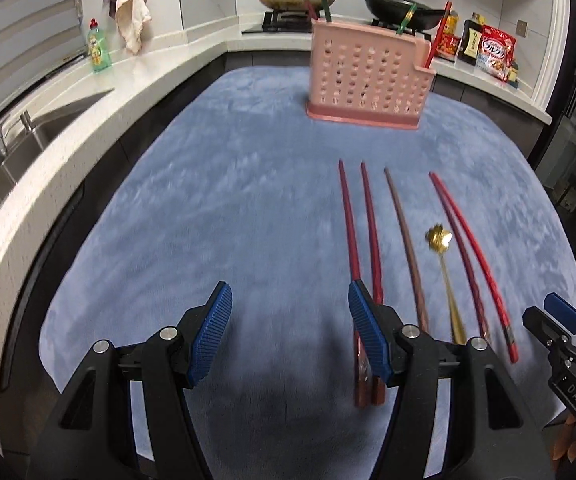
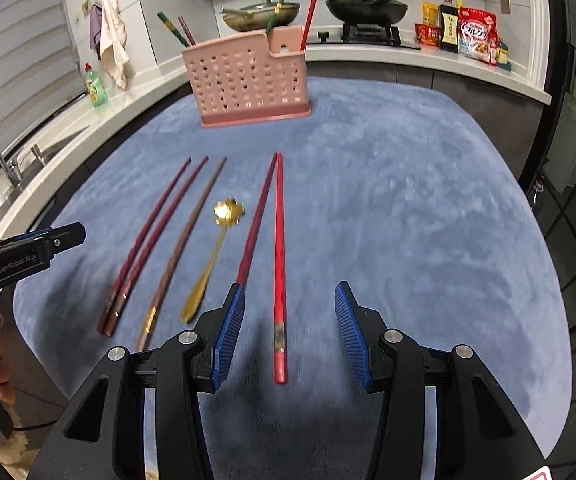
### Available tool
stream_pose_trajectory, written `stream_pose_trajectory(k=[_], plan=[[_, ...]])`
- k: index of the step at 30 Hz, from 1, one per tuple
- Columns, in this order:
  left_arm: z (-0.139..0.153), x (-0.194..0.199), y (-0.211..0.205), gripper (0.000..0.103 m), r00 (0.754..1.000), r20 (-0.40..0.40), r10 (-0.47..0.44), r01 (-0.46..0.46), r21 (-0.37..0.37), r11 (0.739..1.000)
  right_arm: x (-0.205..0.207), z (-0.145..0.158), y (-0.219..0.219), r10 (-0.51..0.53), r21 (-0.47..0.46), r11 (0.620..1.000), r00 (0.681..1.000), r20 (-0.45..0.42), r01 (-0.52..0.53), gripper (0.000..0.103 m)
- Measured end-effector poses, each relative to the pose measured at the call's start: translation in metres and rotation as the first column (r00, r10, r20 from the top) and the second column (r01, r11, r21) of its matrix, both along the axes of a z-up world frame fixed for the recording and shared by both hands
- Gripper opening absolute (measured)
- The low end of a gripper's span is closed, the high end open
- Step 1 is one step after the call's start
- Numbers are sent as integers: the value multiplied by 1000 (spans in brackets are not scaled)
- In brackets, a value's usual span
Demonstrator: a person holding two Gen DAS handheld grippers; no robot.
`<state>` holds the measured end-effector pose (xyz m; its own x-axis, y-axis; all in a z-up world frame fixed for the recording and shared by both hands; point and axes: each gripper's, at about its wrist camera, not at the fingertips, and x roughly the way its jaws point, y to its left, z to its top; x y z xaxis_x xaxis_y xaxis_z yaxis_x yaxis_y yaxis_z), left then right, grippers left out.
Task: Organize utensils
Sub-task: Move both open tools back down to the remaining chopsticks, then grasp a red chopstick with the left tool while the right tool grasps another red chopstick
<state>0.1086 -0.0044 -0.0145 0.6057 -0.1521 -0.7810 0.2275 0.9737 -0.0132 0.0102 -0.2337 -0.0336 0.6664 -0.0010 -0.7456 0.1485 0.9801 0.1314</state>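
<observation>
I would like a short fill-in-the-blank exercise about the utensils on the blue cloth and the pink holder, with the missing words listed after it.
1. The spoon lying among the chopsticks is ____ in colour.
2. The holder with many holes is ____ in colour.
3. Between the pads of the right claw lies one bright ____ chopstick, not gripped.
4. Between the pads of the left claw there is only the ____ cloth.

Missing words: gold; pink; red; blue
</observation>
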Motion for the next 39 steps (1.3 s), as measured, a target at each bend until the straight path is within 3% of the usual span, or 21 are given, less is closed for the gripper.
stream_pose_trajectory(k=[23, 39], plan=[[-30, -17, -9, 58, 996, -75, -41, 40, -14, 999, 2, -30, 3, -1, -7, 1000, 998, -65, 0, 9], [-44, -21, -13, 57, 991, -120, -55, 53, -14, 998, 0, -31, 0, -9, 14, 1000, 998, -68, 10, 8]])
